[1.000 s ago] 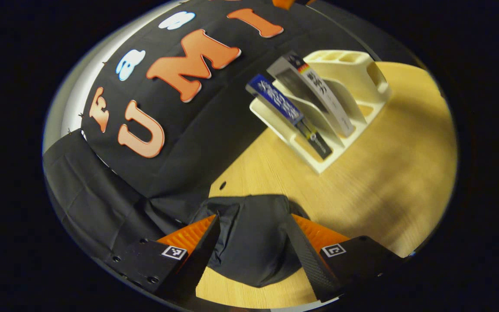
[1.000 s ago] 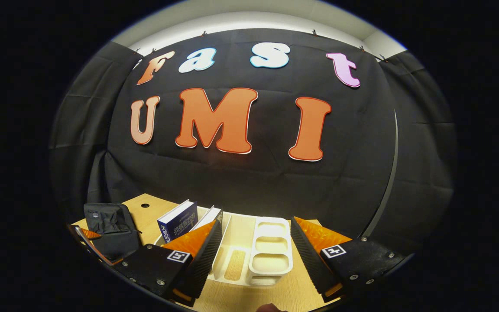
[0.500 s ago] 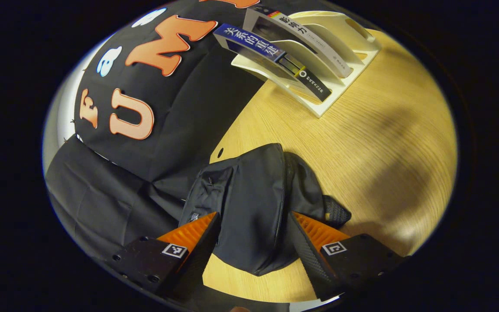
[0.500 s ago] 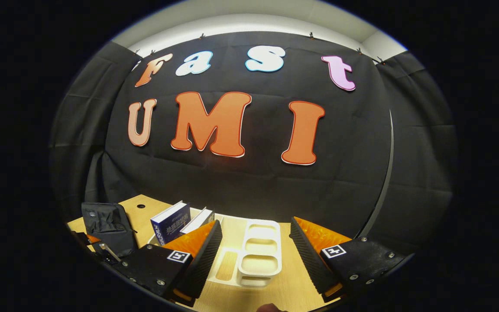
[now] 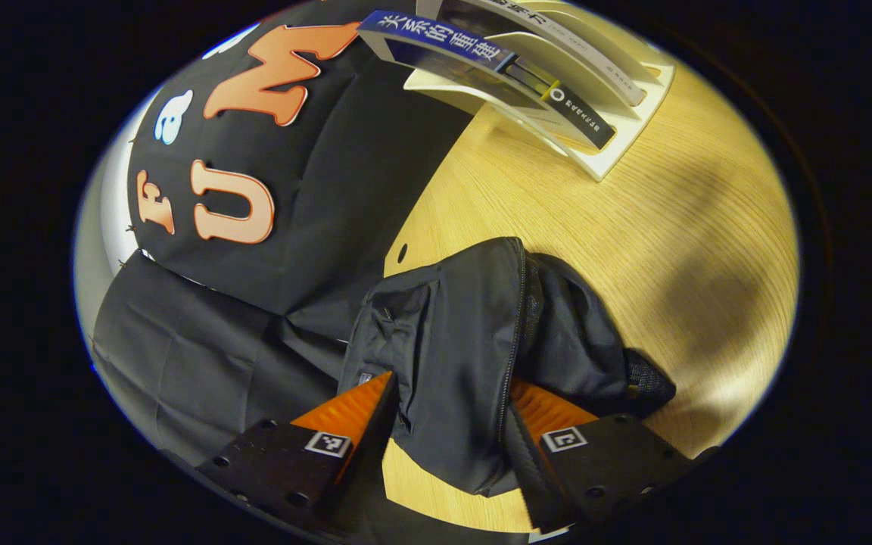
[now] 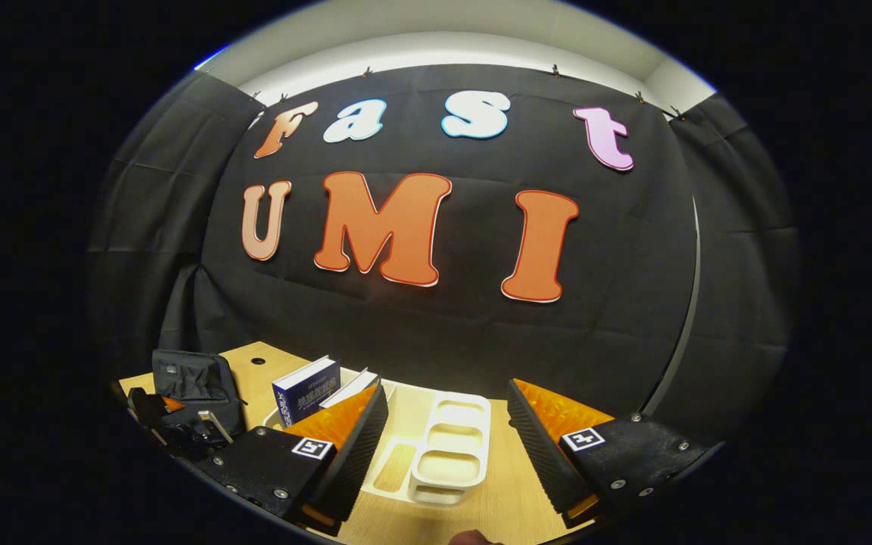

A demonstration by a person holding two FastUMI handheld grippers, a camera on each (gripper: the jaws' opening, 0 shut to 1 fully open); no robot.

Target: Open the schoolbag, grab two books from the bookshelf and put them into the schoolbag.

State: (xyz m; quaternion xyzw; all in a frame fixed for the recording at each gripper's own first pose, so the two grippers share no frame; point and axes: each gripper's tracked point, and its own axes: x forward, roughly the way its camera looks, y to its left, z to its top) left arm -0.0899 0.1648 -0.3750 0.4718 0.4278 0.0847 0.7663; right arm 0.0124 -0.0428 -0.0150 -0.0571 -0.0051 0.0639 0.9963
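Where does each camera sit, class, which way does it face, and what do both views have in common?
Left gripper view: rides on the left gripper, tilted, looking down at the black schoolbag on the wooden table; its own two fingers straddle the bag, apart.
Right gripper view: rides on the right gripper, held level, facing the booth wall over the cream bookshelf; its fingers stand open.
Shared: schoolbag, bookshelf, blue book, table.
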